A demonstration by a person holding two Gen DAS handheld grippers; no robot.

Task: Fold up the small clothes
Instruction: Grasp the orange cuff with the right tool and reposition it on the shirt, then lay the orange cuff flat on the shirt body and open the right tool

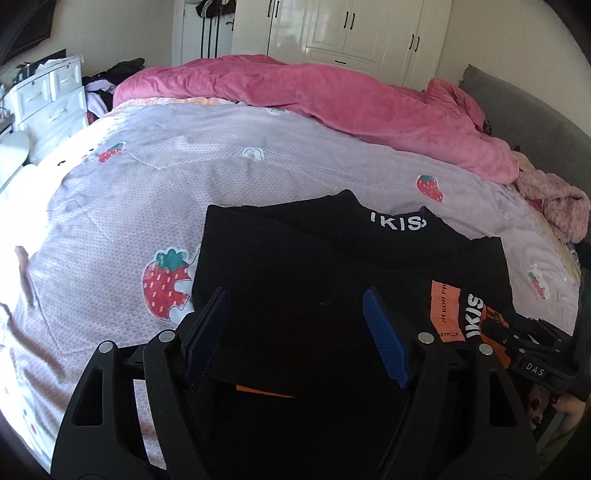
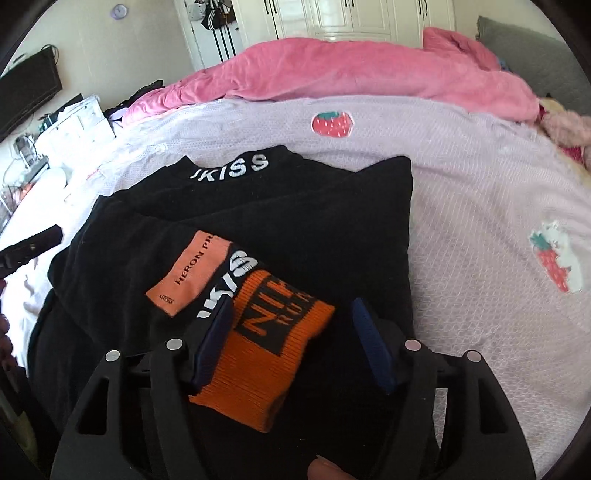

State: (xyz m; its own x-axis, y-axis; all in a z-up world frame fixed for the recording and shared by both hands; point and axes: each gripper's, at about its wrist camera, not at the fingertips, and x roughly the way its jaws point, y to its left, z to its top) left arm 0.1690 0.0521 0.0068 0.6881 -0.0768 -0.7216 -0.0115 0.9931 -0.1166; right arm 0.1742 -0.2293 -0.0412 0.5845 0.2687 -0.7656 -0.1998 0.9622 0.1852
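A black top [image 1: 332, 266] with white "IKISS" lettering and an orange patch lies partly folded on the bed, and shows in the right wrist view [image 2: 258, 206] too. My left gripper [image 1: 295, 306] is open over its near left part, jaws wide apart, holding nothing. My right gripper [image 2: 291, 317] is open over the orange ribbed cuff [image 2: 266, 350] at the near edge, next to the orange "HERON" patch [image 2: 188, 273]. The right gripper also shows in the left wrist view [image 1: 517, 328] at the far right.
The bed has a lilac strawberry-print sheet [image 1: 155, 192]. A pink blanket [image 1: 332, 96] is bunched along the far side. Pink fluffy clothes [image 1: 554, 206] lie at the right. White drawers [image 1: 48, 99] stand to the left, wardrobes [image 1: 351, 29] behind.
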